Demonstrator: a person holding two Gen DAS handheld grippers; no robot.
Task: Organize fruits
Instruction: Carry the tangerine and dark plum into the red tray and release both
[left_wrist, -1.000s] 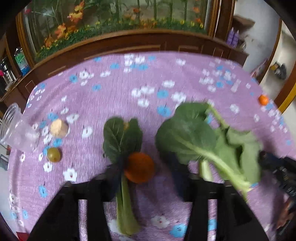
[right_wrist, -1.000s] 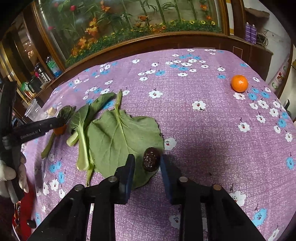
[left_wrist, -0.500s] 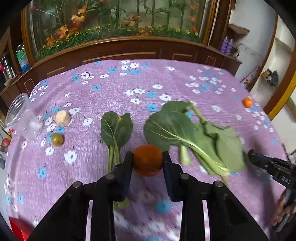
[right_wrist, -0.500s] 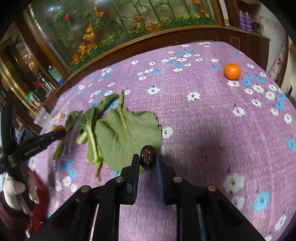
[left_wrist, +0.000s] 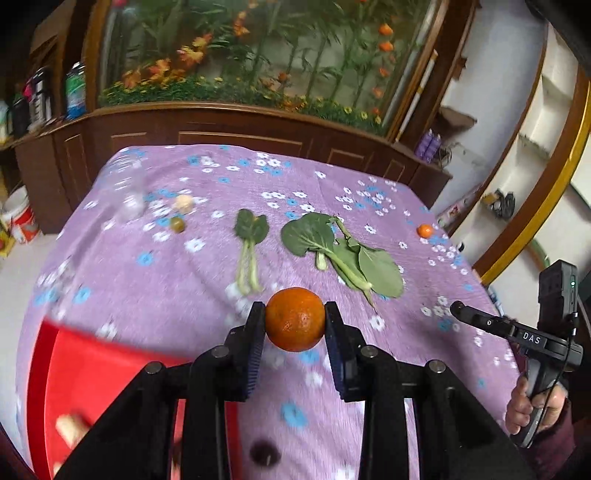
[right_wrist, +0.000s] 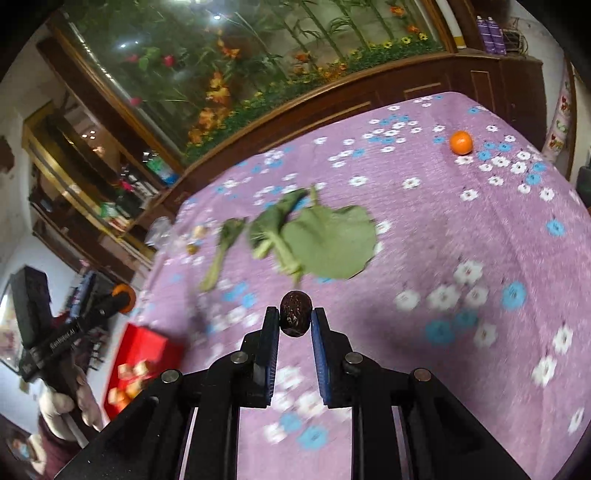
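My left gripper is shut on an orange and holds it above the purple flowered tablecloth, near a red tray at the lower left. My right gripper is shut on a dark wrinkled date, lifted above the cloth. A second small orange lies at the far right of the table, also in the left wrist view. A green fruit and a pale lump lie at the far left. The red tray holds several pale pieces.
Leafy greens and a smaller leaf lie mid-table. A clear plastic cup lies at the far left. A dark wooden cabinet with a plant display stands behind the table. A dark spot shows below my left gripper.
Both grippers have lifted and pulled back from the greens, the left with the orange, the right with the date. The red tray has come into view.
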